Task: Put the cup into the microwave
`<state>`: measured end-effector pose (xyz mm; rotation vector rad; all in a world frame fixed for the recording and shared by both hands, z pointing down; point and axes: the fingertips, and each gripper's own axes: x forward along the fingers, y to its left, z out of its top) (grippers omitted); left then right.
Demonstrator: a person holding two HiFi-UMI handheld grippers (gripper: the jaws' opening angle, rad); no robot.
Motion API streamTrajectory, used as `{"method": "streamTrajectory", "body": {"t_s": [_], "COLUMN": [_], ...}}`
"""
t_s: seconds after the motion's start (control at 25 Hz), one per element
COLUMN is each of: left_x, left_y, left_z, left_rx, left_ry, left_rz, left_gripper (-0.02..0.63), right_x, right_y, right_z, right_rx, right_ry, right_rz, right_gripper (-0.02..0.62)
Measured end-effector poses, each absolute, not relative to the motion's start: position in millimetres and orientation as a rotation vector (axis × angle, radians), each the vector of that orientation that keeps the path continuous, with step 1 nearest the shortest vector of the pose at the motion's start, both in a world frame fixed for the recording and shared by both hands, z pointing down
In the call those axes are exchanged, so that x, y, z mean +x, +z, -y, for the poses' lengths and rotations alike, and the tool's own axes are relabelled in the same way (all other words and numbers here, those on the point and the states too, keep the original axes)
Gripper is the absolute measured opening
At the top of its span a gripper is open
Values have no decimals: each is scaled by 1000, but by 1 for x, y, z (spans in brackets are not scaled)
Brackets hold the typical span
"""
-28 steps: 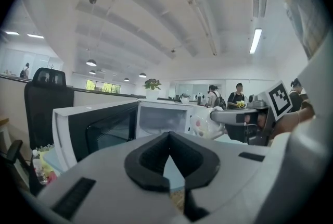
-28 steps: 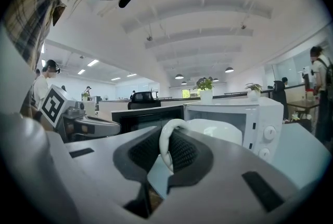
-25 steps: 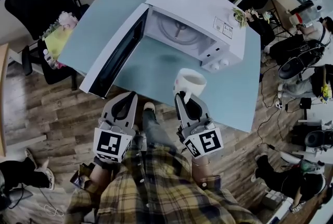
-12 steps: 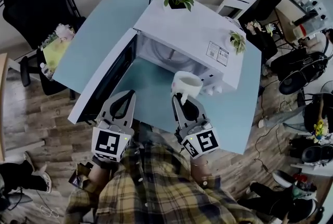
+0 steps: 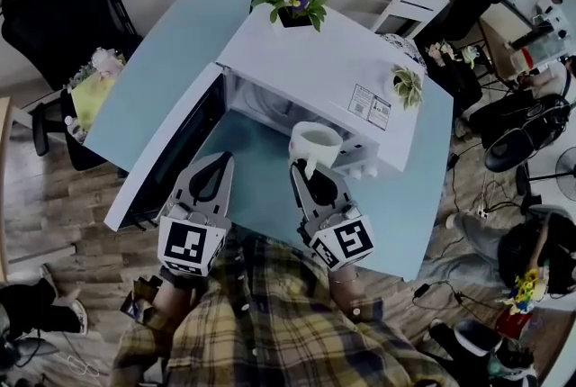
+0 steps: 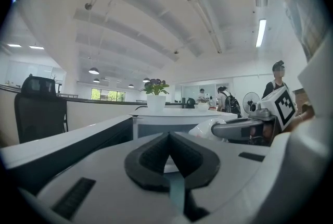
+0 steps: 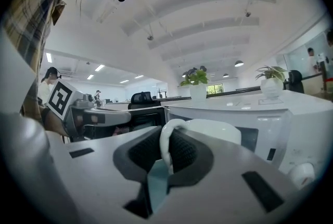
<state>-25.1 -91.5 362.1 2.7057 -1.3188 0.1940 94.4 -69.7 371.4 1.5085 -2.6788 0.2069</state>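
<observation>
Your right gripper has narrow jaws pinching the handle of the white ceramic cup, near the open white microwave. Your left gripper has its jaws together, empty.

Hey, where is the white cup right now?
In the head view the white ceramic cup is just right of centre, held by its handle in the right tongs, above the light-blue table just in front of the open white microwave.

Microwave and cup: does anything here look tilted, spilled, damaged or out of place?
Nothing stands out. The cup is upright, held by its handle in the right tool, the microwave door stands open, and no spill shows on the table.
</observation>
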Motion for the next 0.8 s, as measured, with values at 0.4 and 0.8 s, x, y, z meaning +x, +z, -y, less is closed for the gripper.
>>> {"method": "streamTrajectory", "body": {"t_s": [0.4,0.8], "left_x": [-16,-22], "left_y": [370,372], "left_z": [104,115], "left_rx": [2692,2688], "left_ry": [200,220], "left_rz": [1308,1235], "left_gripper": [-8,-8], "right_x": [93,81], "right_y": [379,386], "right_z": [84,104], "right_rx": [1456,1459], "right_ry": [220,248], "right_rz": [2692,2663], "right_gripper": [40,40]}}
